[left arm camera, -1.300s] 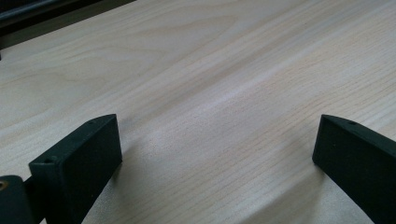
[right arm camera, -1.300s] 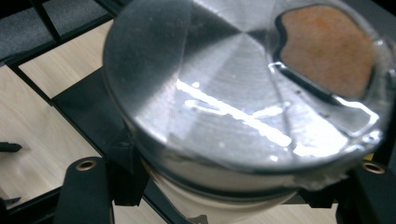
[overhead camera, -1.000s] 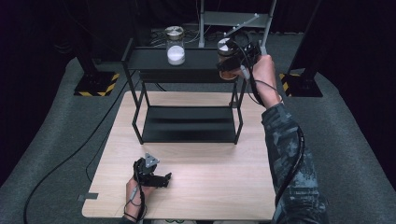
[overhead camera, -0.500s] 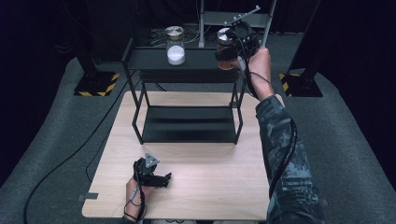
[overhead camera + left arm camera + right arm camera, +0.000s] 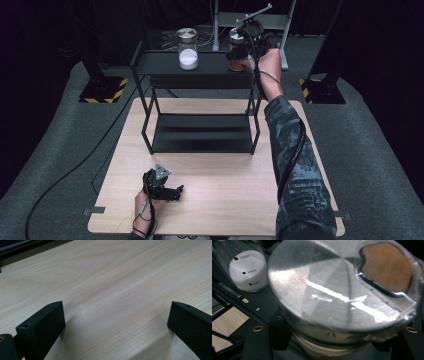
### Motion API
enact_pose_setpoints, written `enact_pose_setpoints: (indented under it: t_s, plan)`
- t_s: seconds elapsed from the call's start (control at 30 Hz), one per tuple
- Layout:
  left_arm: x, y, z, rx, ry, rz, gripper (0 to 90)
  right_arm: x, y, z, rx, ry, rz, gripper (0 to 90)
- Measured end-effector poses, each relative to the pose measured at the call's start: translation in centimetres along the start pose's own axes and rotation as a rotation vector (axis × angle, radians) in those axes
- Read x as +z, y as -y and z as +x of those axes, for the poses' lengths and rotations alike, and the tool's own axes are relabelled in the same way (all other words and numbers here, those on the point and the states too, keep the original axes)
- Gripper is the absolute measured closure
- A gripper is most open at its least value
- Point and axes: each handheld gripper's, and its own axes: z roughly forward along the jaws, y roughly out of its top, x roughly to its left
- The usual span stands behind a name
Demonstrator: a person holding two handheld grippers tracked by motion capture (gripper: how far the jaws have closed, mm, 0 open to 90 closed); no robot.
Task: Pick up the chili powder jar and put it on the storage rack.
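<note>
The jar of brown powder point(image 5: 238, 54) sits at the right end of the black shelf rack's point(image 5: 200, 67) top shelf, clamped in the right tool point(image 5: 245, 47), whose jaws press on the glass just below the jar's shiny metal lid point(image 5: 332, 290). Farther left along that same top shelf, well apart from it, stands a second jar holding white powder point(image 5: 188, 50). In front of the rack, on the near part of the wooden table point(image 5: 230, 200), the left tool point(image 5: 167, 190) rests low with its jaws spread wide apart over bare wood point(image 5: 120, 290), nothing between them.
</note>
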Motion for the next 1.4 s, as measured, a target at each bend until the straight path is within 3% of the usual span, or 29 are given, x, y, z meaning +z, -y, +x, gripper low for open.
enact_pose_setpoints:
  t_s: [0.2,0.47,0.93,1.03,1.17,1.4]
  plan:
    - [0.0,0.0,0.0,0.0,0.0,0.0,0.8,1.0,0.1,-0.4,0.026,0.0,0.001,30.7]
    - [0.0,0.0,0.0,0.0,0.002,0.0,0.8,1.7,0.6,-1.6,0.074,-0.038,-0.001,30.8]
    - [0.0,0.0,0.1,-0.001,0.003,0.001,0.8,1.7,1.0,-1.7,0.076,-0.042,-0.016,30.2]
    - [0.0,0.0,0.1,-0.001,0.004,0.001,0.8,1.5,1.0,-1.6,0.092,-0.036,-0.012,18.4]
    - [0.0,0.0,0.1,-0.001,0.004,0.002,0.8,0.9,1.3,-1.8,0.115,-0.073,-0.001,4.4]
    - [0.0,0.0,0.1,-0.003,0.004,0.001,0.8,-0.9,3.5,-0.1,0.088,-0.076,-0.009,0.0]
